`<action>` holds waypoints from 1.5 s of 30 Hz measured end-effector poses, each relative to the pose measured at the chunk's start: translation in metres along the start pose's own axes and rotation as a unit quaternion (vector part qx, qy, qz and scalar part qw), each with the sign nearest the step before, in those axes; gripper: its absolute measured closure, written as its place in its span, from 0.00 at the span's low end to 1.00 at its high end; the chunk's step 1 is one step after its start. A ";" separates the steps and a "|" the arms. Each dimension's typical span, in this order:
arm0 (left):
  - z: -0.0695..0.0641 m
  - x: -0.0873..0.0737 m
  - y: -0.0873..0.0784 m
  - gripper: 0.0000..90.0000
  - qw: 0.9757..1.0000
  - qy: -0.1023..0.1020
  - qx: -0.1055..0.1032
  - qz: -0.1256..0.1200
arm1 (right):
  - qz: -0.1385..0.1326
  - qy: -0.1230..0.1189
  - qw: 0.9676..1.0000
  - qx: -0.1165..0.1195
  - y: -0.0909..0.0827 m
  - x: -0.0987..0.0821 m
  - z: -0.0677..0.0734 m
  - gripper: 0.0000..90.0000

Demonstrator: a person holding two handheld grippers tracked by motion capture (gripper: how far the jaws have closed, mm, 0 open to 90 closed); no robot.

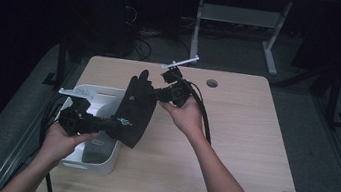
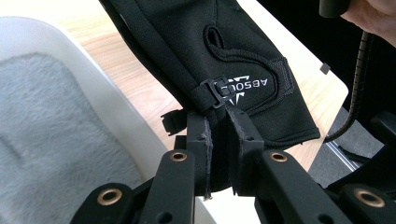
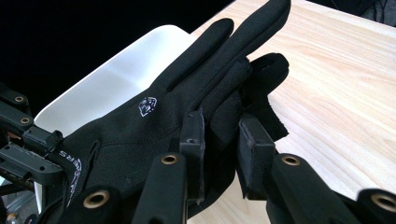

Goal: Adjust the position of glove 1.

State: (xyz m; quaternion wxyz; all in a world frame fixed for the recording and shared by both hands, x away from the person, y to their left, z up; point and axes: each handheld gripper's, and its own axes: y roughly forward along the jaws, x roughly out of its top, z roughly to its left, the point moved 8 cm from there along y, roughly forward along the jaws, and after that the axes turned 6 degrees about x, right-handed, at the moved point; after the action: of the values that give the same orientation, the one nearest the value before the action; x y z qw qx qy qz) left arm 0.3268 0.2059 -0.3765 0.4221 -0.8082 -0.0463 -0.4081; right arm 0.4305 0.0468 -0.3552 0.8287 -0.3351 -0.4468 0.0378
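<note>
The black glove (image 1: 134, 111) hangs in the air between the 2 grippers, over the right edge of the white bin (image 1: 110, 158) at the table's (image 1: 246, 152) near left. Its long axis runs from near to far, leaning slightly right: cuff near, fingers far.

The left gripper (image 1: 113, 124) is clamped on the cuff end; in the left gripper view its jaws pinch the edge just below the strap buckle (image 2: 215, 90) and the printed logo. The right gripper (image 1: 158, 94) is clamped on the glove's right side near the fingers; in the right gripper view its jaws close on a fold of fabric by the thumb (image 3: 268, 70), with the other fingers pointing away beyond them.

So the bin lies down and to the left of the glove, with a grey cloth (image 2: 51, 140) already on its floor. The left hand is the nearer one to the bin, and the cuff end sits almost above the rim. If the glove is meant for the bin, I judge it needs a short carry left and down, cuff leading, before either grip lets go.
</note>
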 end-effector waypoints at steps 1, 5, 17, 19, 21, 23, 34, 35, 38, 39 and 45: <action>0.001 -0.001 -0.001 0.89 1.000 -0.002 0.000 -0.001 | 0.000 0.001 1.000 0.001 0.002 0.001 0.001 0.82; 0.007 -0.004 -0.005 0.89 1.000 -0.002 0.005 0.001 | 0.001 -0.005 1.000 0.003 0.008 0.004 0.004 0.82; 0.019 -0.011 -0.016 0.89 1.000 -0.015 0.013 -0.002 | 0.005 -0.005 1.000 0.008 0.027 0.013 0.014 0.82; 0.021 -0.012 -0.018 0.89 1.000 -0.016 0.015 -0.001 | 0.005 -0.010 1.000 0.009 0.029 0.014 0.015 0.82; 0.024 -0.014 -0.020 0.89 1.000 -0.018 0.017 -0.002 | 0.006 -0.011 1.000 0.010 0.032 0.016 0.017 0.82; 0.026 -0.015 -0.022 0.89 1.000 -0.019 0.020 -0.003 | 0.007 -0.011 1.000 0.012 0.035 0.017 0.019 0.82; 0.038 -0.025 -0.031 0.89 0.999 -0.029 0.031 -0.002 | 0.015 -0.012 1.000 0.022 0.056 0.021 0.026 0.82; 0.039 -0.026 -0.032 0.89 0.999 -0.031 0.032 -0.002 | 0.014 -0.014 1.000 0.023 0.059 0.021 0.026 0.82; 0.042 -0.028 -0.034 0.89 0.999 -0.033 0.033 -0.003 | 0.016 -0.013 0.999 0.026 0.064 0.021 0.027 0.82; 0.042 -0.029 -0.034 0.89 0.999 -0.034 0.033 -0.003 | 0.018 -0.014 0.999 0.027 0.065 0.020 0.028 0.82; 0.046 -0.034 -0.036 0.89 0.999 -0.039 0.036 -0.002 | 0.024 -0.013 0.999 0.030 0.074 0.020 0.030 0.82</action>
State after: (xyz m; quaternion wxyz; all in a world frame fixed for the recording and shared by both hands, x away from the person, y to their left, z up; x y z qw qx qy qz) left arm 0.3175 0.2709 -0.3915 0.4479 -0.8079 -0.0785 -0.3748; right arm 0.4370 0.1263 -0.3735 0.8316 -0.3202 -0.4475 0.0758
